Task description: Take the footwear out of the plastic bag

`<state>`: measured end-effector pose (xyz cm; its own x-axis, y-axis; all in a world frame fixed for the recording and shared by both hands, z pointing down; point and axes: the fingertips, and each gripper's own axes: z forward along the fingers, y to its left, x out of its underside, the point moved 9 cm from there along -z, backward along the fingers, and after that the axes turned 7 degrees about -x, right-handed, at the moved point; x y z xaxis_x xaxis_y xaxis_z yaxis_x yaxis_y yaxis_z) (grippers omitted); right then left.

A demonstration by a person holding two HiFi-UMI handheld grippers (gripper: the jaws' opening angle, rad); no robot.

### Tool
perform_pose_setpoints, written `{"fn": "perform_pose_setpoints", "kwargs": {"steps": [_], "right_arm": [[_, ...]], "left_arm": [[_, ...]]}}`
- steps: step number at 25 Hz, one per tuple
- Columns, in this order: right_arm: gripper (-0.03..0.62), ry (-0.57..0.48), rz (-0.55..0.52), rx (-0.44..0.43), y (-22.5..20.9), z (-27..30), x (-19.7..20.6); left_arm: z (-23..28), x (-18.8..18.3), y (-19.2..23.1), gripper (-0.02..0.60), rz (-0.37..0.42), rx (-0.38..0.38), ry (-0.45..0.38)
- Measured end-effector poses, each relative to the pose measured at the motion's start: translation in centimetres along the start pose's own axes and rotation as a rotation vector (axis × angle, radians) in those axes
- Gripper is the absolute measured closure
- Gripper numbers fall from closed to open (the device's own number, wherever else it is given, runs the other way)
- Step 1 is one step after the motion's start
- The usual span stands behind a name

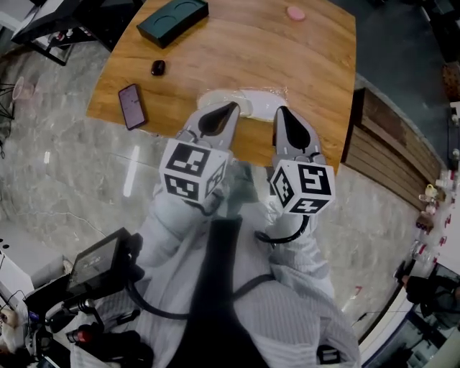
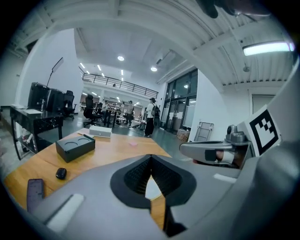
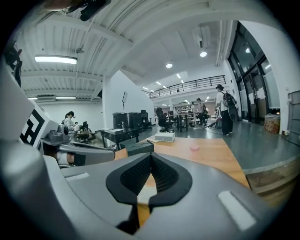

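One pale plastic bag (image 1: 248, 101) lies flat at the near edge of the wooden surface (image 1: 237, 50). Something white, taken to be the footwear, is enclosed in it; its kind cannot be told. The bag is set just ahead of the two grippers, between their tips. The left gripper (image 1: 231, 108) is held at the bag's left end and the right gripper (image 1: 282, 110) at its right end. Whether either touches the plastic cannot be told. The fingers of both are pressed together with nothing caught between them, as each gripper view shows. Only a pale sliver, likely the bag, is glimpsed there below the closed tips.

The task is judged to be at its very start: the bag is not opened, nothing is gripped, and no footwear is out. What is left is for the bag to be taken hold of, its mouth found, and the footwear drawn out onto the surface.

Farther off on the surface are set:
- a phone (image 1: 132, 106);
- a small black mouse-like thing (image 1: 158, 67);
- a dark box (image 1: 172, 18) with two round hollows;
- a small pink item (image 1: 295, 13);
- a white box (image 2: 100, 131) at the far end.

No brand, label or writing can be read anywhere. Only black-and-white square patterns are made out on the marker cubes (image 1: 192, 172).
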<state>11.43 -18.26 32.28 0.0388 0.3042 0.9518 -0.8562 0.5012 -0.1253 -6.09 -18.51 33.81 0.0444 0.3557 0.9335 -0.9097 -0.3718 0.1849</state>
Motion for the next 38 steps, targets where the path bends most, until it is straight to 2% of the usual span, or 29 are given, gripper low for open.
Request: {"fn": "perform_pose_setpoints", "kwargs": {"steps": [6,10,13,15,17,18,20,22,25,28,30,34,38], "right_arm": [[0.58,0.104,0.051,-0.067,-6.0,6.2,0.6],[0.579,0.232,0.134,-0.135,-10.4,9.0,2.6],[0.54,0.383,0.226,-0.21,-13.8,10.2,5.5],[0.537,0.491,0.296,-0.247,-16.4,10.4,7.8],[0.525,0.577,0.403,-0.3,-18.9,10.6,9.9],[0.515,0.611,0.469,-0.334,-20.0,10.5,11.0],[0.501,0.661,0.594,-0.401,-21.9,10.5,13.0],[0.502,0.698,0.686,-0.459,-23.3,11.3,14.8],[0.493,0.751,0.779,-0.549,-25.1,14.0,17.6],[0.496,0.81,0.842,-0.596,-25.7,15.7,19.8],[0.494,0.845,0.838,-0.619,-25.4,15.9,20.1],[0.493,0.877,0.799,-0.693,-24.7,16.6,19.6],[0.49,0.906,0.798,-0.689,-25.2,16.4,19.5]], "left_arm": [[7.2,0.6,2.3,0.58,-0.053,-0.058,0.109],[10.7,2.4,3.9,0.58,-0.157,-0.012,0.249],[11.8,4.4,6.3,0.58,-0.285,0.018,0.351],[11.9,5.7,8.6,0.58,-0.37,0.004,0.395],[11.8,6.5,10.9,0.575,-0.411,-0.01,0.434],[11.6,7.0,11.9,0.553,-0.427,0.0,0.462],[11.5,8.0,13.7,0.464,-0.468,0.038,0.518],[11.8,9.2,15.5,0.439,-0.506,0.054,0.556],[13.5,11.6,18.4,0.409,-0.525,0.059,0.629],[14.5,14.4,19.6,0.402,-0.552,0.128,0.716],[14.5,15.2,19.6,0.397,-0.564,0.171,0.764],[14.8,15.6,19.4,0.396,-0.505,0.187,0.853],[15.0,15.8,19.4,0.396,-0.422,0.179,0.961]]}}
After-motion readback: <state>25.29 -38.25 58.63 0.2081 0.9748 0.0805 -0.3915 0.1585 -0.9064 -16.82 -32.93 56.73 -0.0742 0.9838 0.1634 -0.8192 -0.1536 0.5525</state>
